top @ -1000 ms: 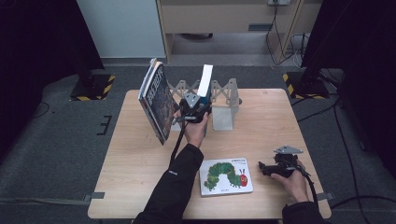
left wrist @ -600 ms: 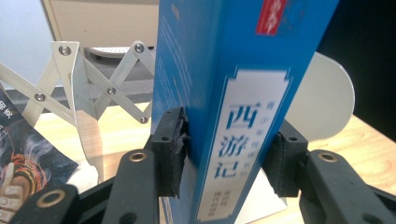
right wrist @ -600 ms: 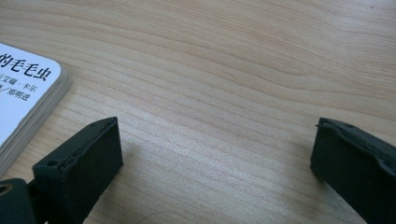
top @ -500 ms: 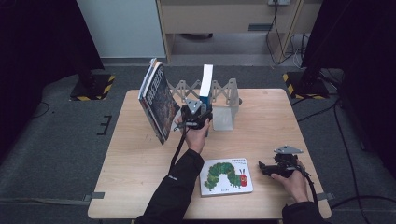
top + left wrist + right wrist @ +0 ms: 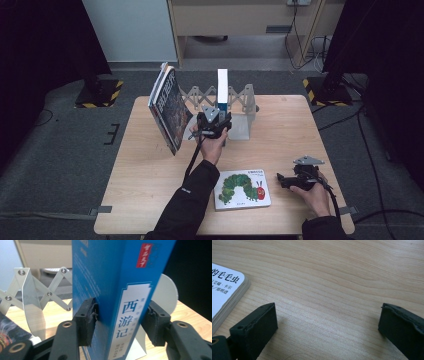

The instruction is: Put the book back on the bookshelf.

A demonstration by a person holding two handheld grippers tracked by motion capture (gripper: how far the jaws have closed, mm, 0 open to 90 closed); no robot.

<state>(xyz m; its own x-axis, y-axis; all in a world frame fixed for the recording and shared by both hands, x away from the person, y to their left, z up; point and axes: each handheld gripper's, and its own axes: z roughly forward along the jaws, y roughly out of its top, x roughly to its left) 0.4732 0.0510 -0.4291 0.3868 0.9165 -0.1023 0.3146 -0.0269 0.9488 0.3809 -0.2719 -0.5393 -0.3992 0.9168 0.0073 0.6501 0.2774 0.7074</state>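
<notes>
A blue book (image 5: 222, 87) with a white spine label stands upright in the grey accordion rack (image 5: 243, 102) at the back of the wooden table (image 5: 150, 170). My left gripper (image 5: 218, 116) reaches to its lower part. In the left gripper view the blue book (image 5: 112, 277) sits between the two pads (image 5: 86, 320); the jaws have just been opening and hardly press on it. My right gripper (image 5: 281, 180) rests low at the table's front right, open with bare wood between its jaws (image 5: 327, 315). A white caterpillar picture book (image 5: 242, 189) lies flat to its left.
A large dark book (image 5: 170, 107) leans upright at the rack's left end, close to my left hand. A metal bookend plate (image 5: 165, 290) stands behind the blue book. The caterpillar book's rounded corner (image 5: 224, 290) lies just left of the right gripper.
The blue book has gone from tilted to upright in the rack. My left gripper shifted slightly right with it. The right gripper has stayed put.
</notes>
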